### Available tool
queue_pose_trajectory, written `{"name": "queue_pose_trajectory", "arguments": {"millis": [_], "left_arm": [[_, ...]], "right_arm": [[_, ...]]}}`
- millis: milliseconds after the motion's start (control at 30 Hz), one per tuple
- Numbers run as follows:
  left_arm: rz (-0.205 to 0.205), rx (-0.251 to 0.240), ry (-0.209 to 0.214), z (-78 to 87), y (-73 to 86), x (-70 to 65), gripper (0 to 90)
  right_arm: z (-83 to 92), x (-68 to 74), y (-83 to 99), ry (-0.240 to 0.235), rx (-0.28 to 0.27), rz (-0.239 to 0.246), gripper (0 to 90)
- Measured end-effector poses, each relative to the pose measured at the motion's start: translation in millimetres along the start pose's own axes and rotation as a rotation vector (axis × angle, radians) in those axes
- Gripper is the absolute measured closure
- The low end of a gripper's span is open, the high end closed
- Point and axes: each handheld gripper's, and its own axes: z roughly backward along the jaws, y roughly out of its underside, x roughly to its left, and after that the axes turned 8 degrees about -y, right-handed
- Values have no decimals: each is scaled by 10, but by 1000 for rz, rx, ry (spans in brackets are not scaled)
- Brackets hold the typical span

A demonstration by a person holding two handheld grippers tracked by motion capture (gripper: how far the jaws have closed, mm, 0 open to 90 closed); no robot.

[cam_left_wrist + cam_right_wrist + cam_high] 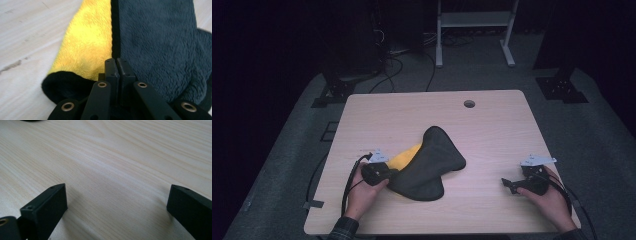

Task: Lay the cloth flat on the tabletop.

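1. Claw on the left [391, 176] sat at the near-left end of the cloth [432, 165], its jaws pressed together in the left gripper view, tips over the black hem where the yellow face met the grey one.
2. Whether fabric was actually pinched between those jaws could not be told; the tips [116, 65] met right at the seam with no gap showing.
3. Right claw [510, 185] rested low over the desk [492, 125] near the right edge, jaws spread wide with bare wood between them, holding nothing.
4. The cloth lay crumpled near the middle of the desk, slightly toward the left and the near side.
5. Its long axis ran diagonally in the high view, from the near-left corner at the left claw up toward a rounded peak pointing at the far side of the desk.
6. Dark grey pile [160, 42] faced up over most of it; a yellow patch [87, 45] showed along the left flank, just beside the left claw.
7. A black edging [62, 85] curved round the near corner of the cloth.
8. The two claws stood well apart, with the cloth's broad near lobe between them.
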Motion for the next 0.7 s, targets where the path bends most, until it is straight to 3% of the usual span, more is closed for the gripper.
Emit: {"name": "queue_pose_trajectory", "arguments": {"millis": [67, 200, 233, 267, 300, 367, 400, 533, 633, 667, 700], "left_arm": [[44, -61, -17, 82, -80, 113, 879], [92, -113, -69, 151, -135, 304, 880], [124, -119, -102, 173, -126, 431, 879], [124, -119, -102, 173, -126, 431, 880], [169, -129, -146, 183, -90, 584, 880], [191, -130, -165, 186, -65, 658, 880], [232, -130, -192, 192, -3, 777, 880], [244, -115, -201, 192, 55, 834, 874], [243, -105, -203, 169, 82, 846, 862], [243, -105, -203, 169, 82, 846, 846], [234, -92, -210, 154, 91, 841, 822]], "right_arm": [[0, -1, 0, 1, 1, 1, 20], [-2, 1, -2, 3, 1, -3, 21], [-1, 1, -2, 3, 0, -2, 22], [-1, 1, -2, 3, 0, -2, 22], [-1, 0, -2, 4, 0, -2, 22], [-1, 0, -2, 4, 0, -2, 22], [-1, 0, -2, 4, 0, -2, 23], [0, 1, -1, 4, -1, -3, 27], [45, 6, 12, 4, -33, 0, 274], [45, 6, 12, 4, -33, 0, 274], [97, 17, -14, 1, -16, 3, 376]]}}
